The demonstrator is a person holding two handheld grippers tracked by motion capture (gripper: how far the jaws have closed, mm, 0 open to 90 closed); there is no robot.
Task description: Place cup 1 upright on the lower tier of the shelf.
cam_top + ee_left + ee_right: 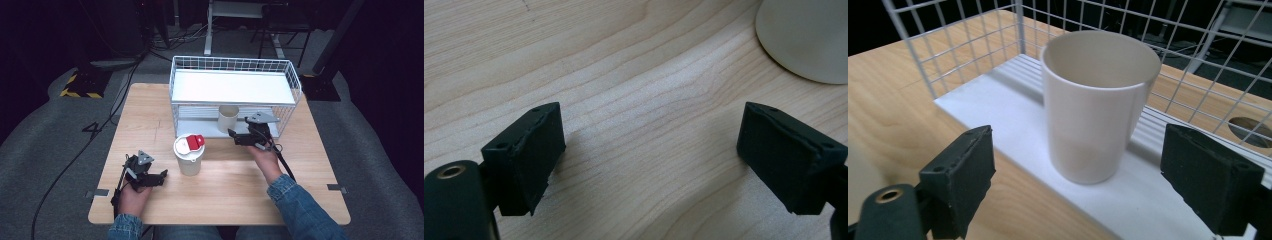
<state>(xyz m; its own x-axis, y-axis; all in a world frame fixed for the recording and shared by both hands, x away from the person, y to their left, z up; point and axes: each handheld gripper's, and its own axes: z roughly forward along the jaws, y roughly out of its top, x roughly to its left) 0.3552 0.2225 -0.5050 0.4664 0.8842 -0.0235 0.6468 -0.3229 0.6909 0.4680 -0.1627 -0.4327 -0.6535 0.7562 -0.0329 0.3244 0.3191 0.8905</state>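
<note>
A cream cup (228, 118) stands upright and empty on the lower shelf of a white wire rack (235, 85). My right gripper (235, 137) hovers just in front of that shelf. In the right gripper view its jaws are open with the cup (1095, 115) a little ahead of them, and the pads (965, 175) are clear of its wall. A white lidded cup (189, 155) with a red flap on top stands mid-table. My left gripper (161, 177) rests open to its left, low over the wood. In the left gripper view nothing lies between its pads (531, 150), and the cup's base (809, 35) sits at the upper right.
The rack's wire walls (963, 45) enclose the lower shelf at the sides and back, and its white upper shelf (230, 86) roofs the cup. The wooden table (150, 115) has bare wood left of the rack and along the front edge. Cables trail from both grippers.
</note>
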